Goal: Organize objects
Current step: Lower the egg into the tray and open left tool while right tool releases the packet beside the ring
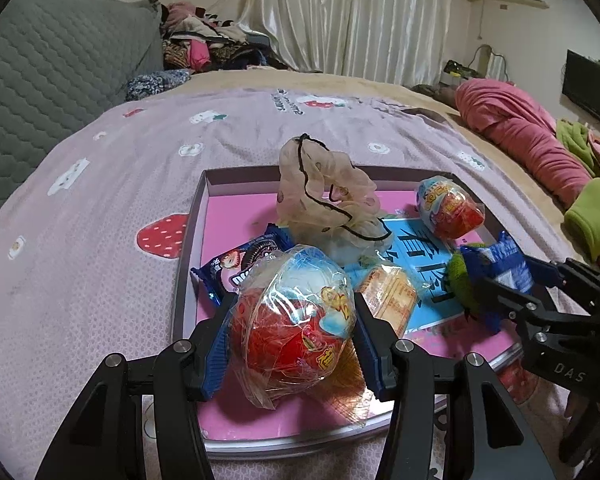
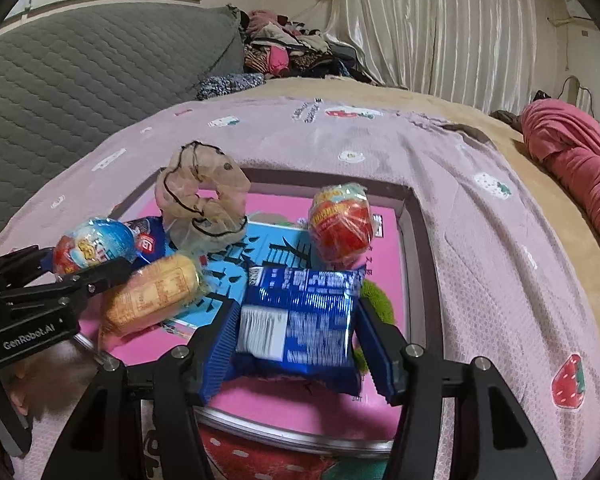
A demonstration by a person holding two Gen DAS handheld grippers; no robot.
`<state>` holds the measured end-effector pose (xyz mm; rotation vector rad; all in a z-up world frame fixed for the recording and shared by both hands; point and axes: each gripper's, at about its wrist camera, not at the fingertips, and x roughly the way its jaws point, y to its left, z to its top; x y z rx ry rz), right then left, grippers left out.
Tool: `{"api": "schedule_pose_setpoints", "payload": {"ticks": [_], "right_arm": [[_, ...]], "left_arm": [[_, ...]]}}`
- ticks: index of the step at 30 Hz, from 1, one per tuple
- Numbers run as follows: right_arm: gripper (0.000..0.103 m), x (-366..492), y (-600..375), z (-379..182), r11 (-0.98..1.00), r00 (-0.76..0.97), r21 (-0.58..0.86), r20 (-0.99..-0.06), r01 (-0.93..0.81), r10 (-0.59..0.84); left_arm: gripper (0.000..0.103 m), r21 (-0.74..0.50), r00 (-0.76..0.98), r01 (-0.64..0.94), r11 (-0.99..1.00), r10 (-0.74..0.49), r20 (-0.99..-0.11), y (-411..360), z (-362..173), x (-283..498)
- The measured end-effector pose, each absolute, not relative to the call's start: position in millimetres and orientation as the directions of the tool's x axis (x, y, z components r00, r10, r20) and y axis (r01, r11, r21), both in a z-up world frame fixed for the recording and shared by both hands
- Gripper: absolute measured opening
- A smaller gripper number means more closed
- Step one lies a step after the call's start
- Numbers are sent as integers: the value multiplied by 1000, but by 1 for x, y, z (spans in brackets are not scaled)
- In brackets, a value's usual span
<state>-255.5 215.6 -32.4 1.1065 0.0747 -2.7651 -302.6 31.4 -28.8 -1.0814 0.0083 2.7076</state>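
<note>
Now, left gripper (image 1: 292, 332): clamped on a wrapped toy egg (image 1: 294, 320) over the tray (image 1: 188, 240).
Right gripper (image 2: 296, 336): clamped on a blue cookie packet (image 2: 300, 320) above the tray's near edge.
Advice: lower both onto bare pink floor, clear of the scrunchie (image 1: 324, 196), then release.

Your tray (image 1: 188, 264) lies on the bed (image 1: 100, 184). Inside it, the scrunchie (image 1: 324, 196) stands at the back, a wrapped egg toy (image 1: 448, 212) to its right, a cookie packet (image 1: 240, 264) at the left, and a wrapped cake (image 1: 388, 296) in the middle, all on a printed sheet (image 1: 420, 256).
</note>
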Motion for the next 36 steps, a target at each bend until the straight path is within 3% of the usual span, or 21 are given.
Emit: {"api": "schedule_pose_setpoints", "payload": {"ticks": [8, 13, 36], "right_arm": [[61, -257, 216, -34, -985, -712, 14, -690, 170, -132], [65, -257, 216, -33, -985, -712, 14, -689, 173, -135], [76, -251, 216, -27, -985, -721, 25, -678, 170, -141]], "left_arm": [[56, -82, -703, -202, -976, 203, -682, 30, -30, -304], [68, -98, -693, -198, -975, 210, -689, 28, -32, -306], [81, -64, -709, -199, -978, 189, -679, 30, -21, -298]]}}
